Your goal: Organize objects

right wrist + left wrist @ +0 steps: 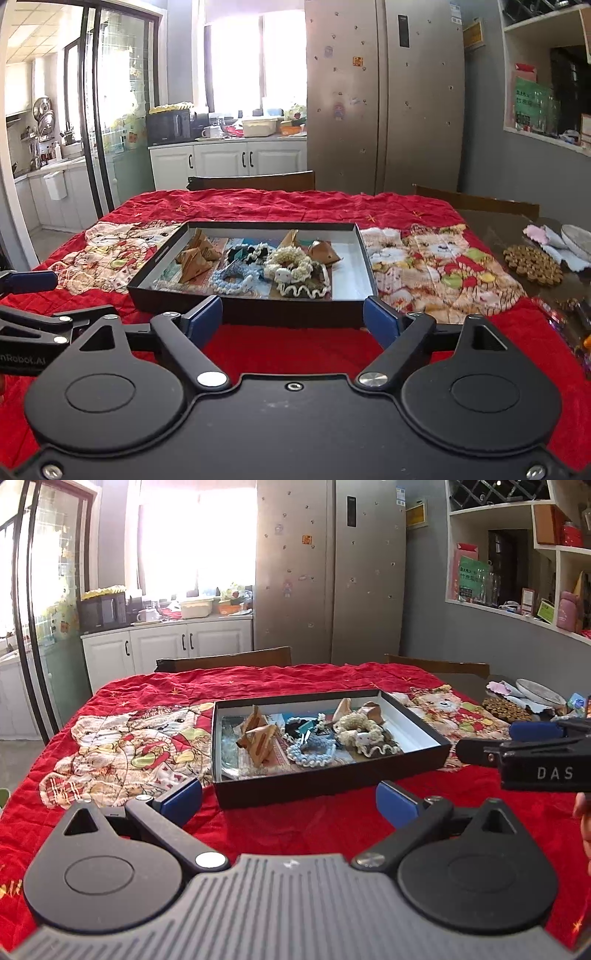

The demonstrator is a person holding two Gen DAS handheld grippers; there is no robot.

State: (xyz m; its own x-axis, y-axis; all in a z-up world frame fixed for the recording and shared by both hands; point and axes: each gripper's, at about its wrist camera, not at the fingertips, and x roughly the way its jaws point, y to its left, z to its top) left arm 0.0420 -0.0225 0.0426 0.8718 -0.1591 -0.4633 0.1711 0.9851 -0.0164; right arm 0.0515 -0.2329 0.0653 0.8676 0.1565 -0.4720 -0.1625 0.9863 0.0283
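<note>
A shallow black box (428, 755) (364, 243) sits on the red tablecloth. Inside lie wooden triangular pieces (258, 734) (195, 258), a light blue scrunchie (312, 751) (236, 277), a cream scrunchie (356, 725) (288, 260), a brown-and-white scrunchie (303, 286) and a brown pouch (323, 251). My left gripper (288, 805) is open and empty, just short of the box's near wall. My right gripper (293, 321) is open and empty, at the box's near wall. The right gripper shows in the left wrist view at the right edge (517, 746).
The red quilted tablecloth (147, 686) (258, 203) covers most of the table. At the far right lie a brown beaded coaster (532, 264) (504, 709), a cloth and a plate (576, 236). Two wooden chair backs (255, 181) stand behind the table.
</note>
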